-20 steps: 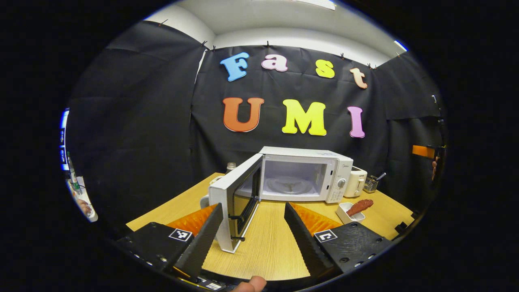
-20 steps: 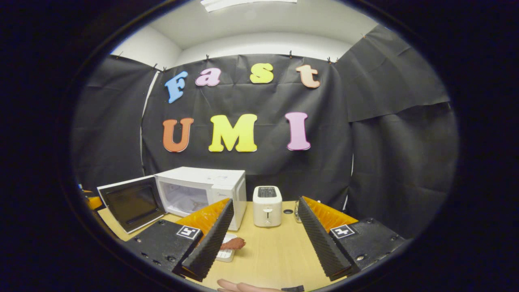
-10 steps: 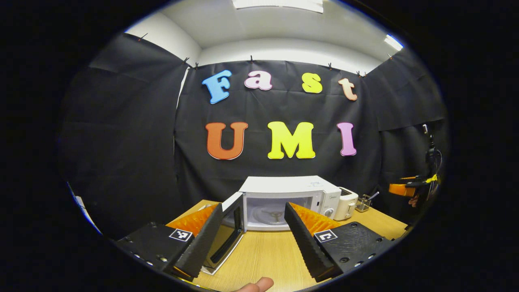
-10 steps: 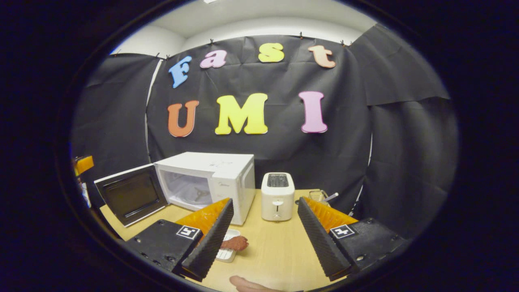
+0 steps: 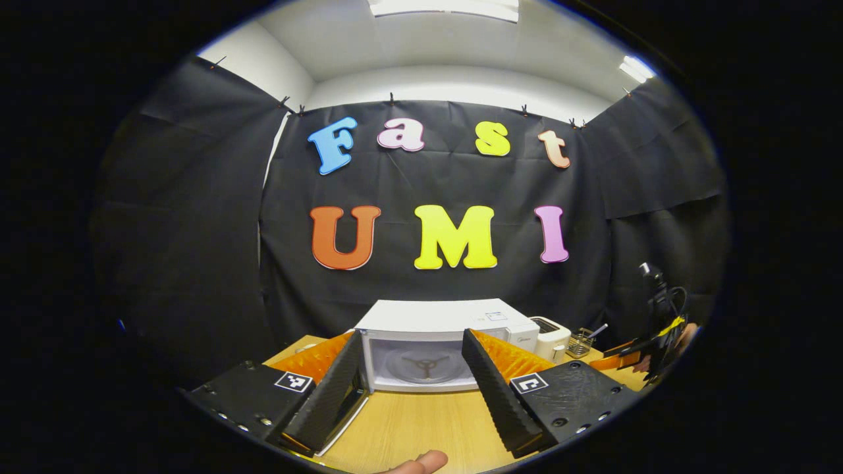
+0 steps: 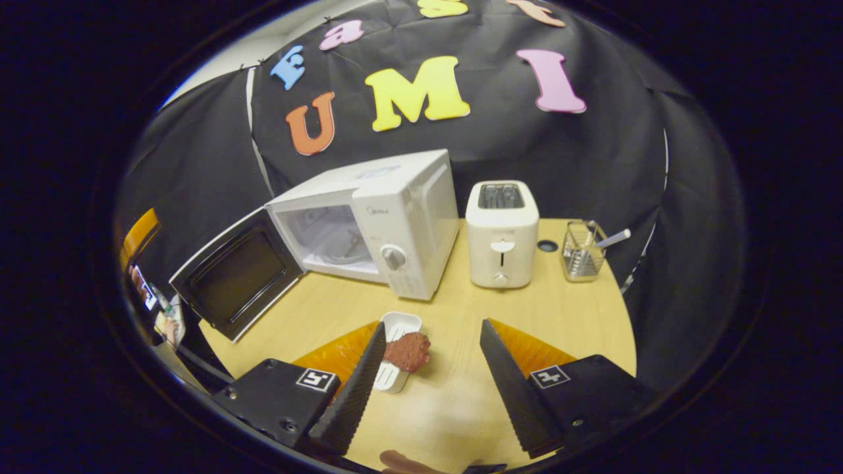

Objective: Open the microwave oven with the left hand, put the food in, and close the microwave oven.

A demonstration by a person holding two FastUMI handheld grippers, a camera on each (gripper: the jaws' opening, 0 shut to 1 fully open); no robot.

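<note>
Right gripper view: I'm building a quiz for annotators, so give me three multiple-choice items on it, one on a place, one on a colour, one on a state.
1. Where does the toaster stand?
A. Between the microwave oven and the wire holder
B. On top of the microwave oven
C. Inside the microwave oven

2. What colour is the dish under the food?
A. Blue
B. White
C. Green

3. How is the microwave door?
A. Shut
B. Taken off and lying flat
C. Swung wide open

Answers:
1 A, the toaster sits on the table with the oven on one side and the holder on the other.
2 B, its ribbed rim shows white beside the reddish-brown food.
3 C, the door stands out from the cavity, and the inside shows.
</note>
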